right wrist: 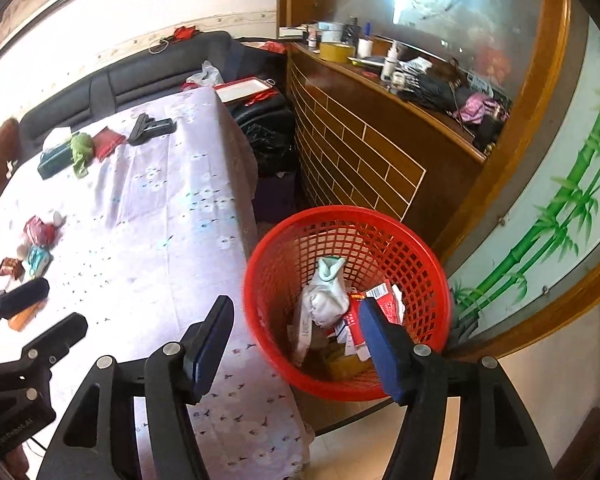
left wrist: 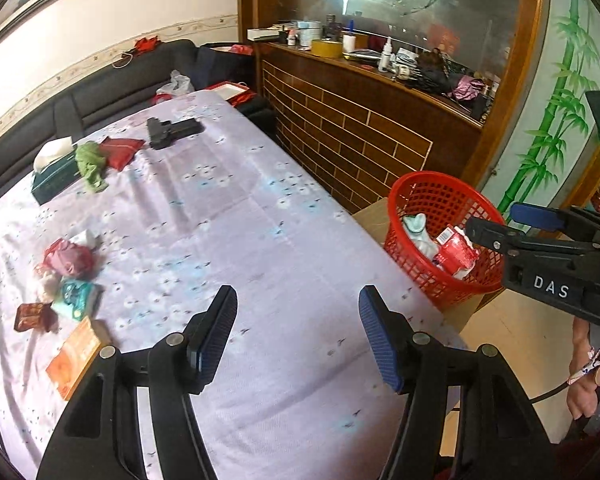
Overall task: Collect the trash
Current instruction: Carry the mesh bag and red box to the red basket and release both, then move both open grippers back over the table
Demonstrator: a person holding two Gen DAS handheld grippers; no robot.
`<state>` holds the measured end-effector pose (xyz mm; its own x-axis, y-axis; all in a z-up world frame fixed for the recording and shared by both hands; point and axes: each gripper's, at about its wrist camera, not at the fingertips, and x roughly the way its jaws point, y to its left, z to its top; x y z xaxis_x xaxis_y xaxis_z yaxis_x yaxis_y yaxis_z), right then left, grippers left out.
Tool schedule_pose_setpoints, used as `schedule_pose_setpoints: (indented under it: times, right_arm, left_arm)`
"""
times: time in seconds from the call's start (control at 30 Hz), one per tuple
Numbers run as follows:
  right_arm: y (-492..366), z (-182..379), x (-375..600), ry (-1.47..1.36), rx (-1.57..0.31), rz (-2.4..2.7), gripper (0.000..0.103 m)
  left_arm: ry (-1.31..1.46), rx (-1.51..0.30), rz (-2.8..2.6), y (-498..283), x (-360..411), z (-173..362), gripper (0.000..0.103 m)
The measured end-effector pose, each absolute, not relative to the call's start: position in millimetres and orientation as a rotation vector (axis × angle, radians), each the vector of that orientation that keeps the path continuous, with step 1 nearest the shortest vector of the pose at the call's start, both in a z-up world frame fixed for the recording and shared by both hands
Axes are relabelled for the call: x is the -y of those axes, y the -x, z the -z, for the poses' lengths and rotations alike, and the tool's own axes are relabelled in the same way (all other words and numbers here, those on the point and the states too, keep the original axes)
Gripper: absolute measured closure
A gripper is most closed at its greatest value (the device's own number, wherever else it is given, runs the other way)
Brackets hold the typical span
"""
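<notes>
A red mesh basket (left wrist: 420, 196) (right wrist: 284, 240) stands on a low stool at the table's right edge and holds a red packet (left wrist: 456, 254) (right wrist: 384, 300), crumpled white paper (right wrist: 326, 296) and other trash. More trash lies on the table's left side: a pink wrapper (left wrist: 70, 258) (right wrist: 40, 230), a teal packet (left wrist: 78, 294) (right wrist: 38, 260), a brown wrapper (left wrist: 32, 316) and an orange box (left wrist: 76, 356). My left gripper (left wrist: 298, 334) (right wrist: 56, 308) is open and empty above the tablecloth. My right gripper (right wrist: 296, 340) (left wrist: 488, 226) is open and empty over the basket's near rim.
A table with a lilac flowered cloth (left wrist: 228, 216) (right wrist: 152, 208). At its far end lie a green tissue box (left wrist: 54, 176), a green cloth (left wrist: 90, 164), a red pouch (left wrist: 120, 150) and a black tool (left wrist: 172, 130). A dark sofa (left wrist: 100, 92) is behind, a cluttered wooden counter (left wrist: 360, 120) to the right.
</notes>
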<state>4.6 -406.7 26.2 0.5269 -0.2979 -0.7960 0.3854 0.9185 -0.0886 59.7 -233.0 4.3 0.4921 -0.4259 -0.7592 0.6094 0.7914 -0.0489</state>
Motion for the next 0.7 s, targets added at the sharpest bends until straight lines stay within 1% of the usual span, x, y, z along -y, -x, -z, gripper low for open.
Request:
schedule_pose_setpoints:
  times: [0.7]
  right_arm:
    - [-4,-26,329,0.011,-0.95,0.41,0.029]
  left_arm:
    - [-0.18,-0.853,0.602,-58,164,1,0.041]
